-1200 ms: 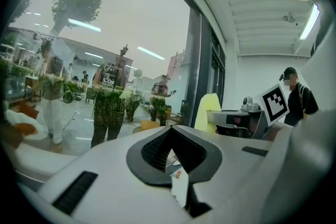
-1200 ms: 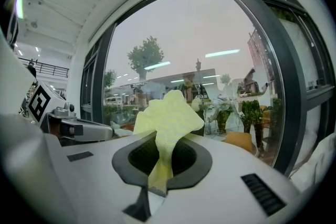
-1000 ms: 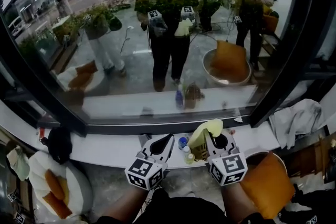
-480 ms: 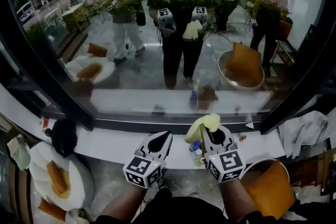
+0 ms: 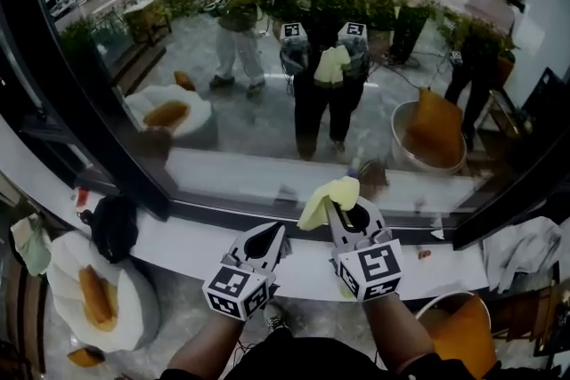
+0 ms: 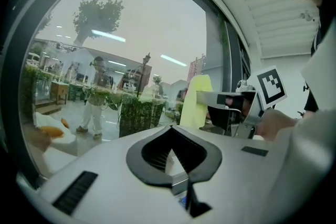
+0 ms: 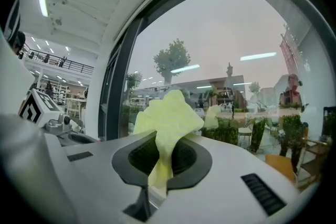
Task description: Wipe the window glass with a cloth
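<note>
The window glass (image 5: 267, 58) fills the upper head view and mirrors me and both grippers. My right gripper (image 5: 338, 211) is shut on a yellow cloth (image 5: 328, 194), whose bunched end sticks out past the fingertips just short of the pane's lower edge. In the right gripper view the cloth (image 7: 167, 115) rises out of the shut right gripper (image 7: 160, 157) before the glass (image 7: 226, 44). My left gripper (image 5: 270, 234) hangs lower left of it, shut and holding nothing. The left gripper view shows the left gripper (image 6: 171, 131) shut, with the cloth (image 6: 196, 99) off to the right.
A white sill (image 5: 178, 238) runs under the pane, bounded by black frame bars (image 5: 80, 102). A black bag (image 5: 114, 227) lies on the sill at left. Below stand a white round seat with orange cushions (image 5: 89, 298), an orange cushion (image 5: 459, 334) and a white cloth heap (image 5: 525, 249).
Both grippers have risen toward the glass, the right one carrying the cloth up and slightly left. My head has shifted left, so the small bottles on the sill no longer show.
</note>
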Demonstrator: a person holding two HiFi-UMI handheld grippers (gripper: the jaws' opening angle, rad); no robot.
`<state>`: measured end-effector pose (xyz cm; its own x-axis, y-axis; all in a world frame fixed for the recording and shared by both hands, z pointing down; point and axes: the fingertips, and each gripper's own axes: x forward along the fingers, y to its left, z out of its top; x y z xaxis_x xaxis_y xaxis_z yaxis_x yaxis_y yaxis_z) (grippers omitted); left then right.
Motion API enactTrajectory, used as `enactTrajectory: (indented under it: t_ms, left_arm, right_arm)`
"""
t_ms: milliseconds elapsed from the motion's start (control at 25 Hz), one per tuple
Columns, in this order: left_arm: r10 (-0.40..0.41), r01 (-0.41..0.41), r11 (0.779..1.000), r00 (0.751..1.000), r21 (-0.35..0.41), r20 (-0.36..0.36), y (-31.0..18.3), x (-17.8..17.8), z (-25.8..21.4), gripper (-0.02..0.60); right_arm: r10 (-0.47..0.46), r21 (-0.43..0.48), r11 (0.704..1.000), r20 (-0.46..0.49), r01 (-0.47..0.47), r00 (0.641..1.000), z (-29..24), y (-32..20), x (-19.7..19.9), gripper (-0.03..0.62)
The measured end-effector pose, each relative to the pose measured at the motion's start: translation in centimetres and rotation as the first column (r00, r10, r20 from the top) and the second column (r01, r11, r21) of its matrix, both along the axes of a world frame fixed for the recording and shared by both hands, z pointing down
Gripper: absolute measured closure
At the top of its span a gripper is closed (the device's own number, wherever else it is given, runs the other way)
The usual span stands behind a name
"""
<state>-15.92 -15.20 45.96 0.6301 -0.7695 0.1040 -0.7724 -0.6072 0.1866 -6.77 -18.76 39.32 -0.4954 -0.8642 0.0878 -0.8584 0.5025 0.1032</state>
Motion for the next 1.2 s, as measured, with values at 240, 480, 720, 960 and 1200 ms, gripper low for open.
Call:
enactTrajectory:
  t_ms: [240,480,720,960,1200]
  left_arm:
    - [-0.057,0.057,0.998,0.998,0.0,-0.011,-2.7,-4.3,-0.2,0.574]
    - [-0.081,0.081,0.997,0.997,0.001,-0.007,-4.9,-7.7,0.1,0.574]
    - [-0.098,0.098,0.995,0.995,0.017,-0.004,-6.5,-10.2,-0.8,0.574]
    - [-0.107,0.107,0.994,0.994,0.025,-0.003,-7.5,-12.0,-1.0,0.574]
    - [-0.113,0.113,0.993,0.994,0.026,-0.006,-8.2,-13.1,-1.1,0.574]
  right_arm:
    - [-0.038,0.047,0.998,0.002,0.037,0.999,-2.1,-4.3,-5.4,0.551]
    - [-0.046,0.085,0.995,0.0,0.046,0.999,-3.6,-8.2,-9.1,0.551]
    - [-0.034,0.108,0.993,-0.035,0.037,0.999,-4.6,-11.7,-11.9,0.551]
    - [-0.001,0.125,0.992,-0.08,0.011,0.997,-5.7,-14.8,-14.1,0.551]
    - [0.003,0.125,0.992,-0.094,0.009,0.996,-6.6,-16.9,-16.0,0.551]
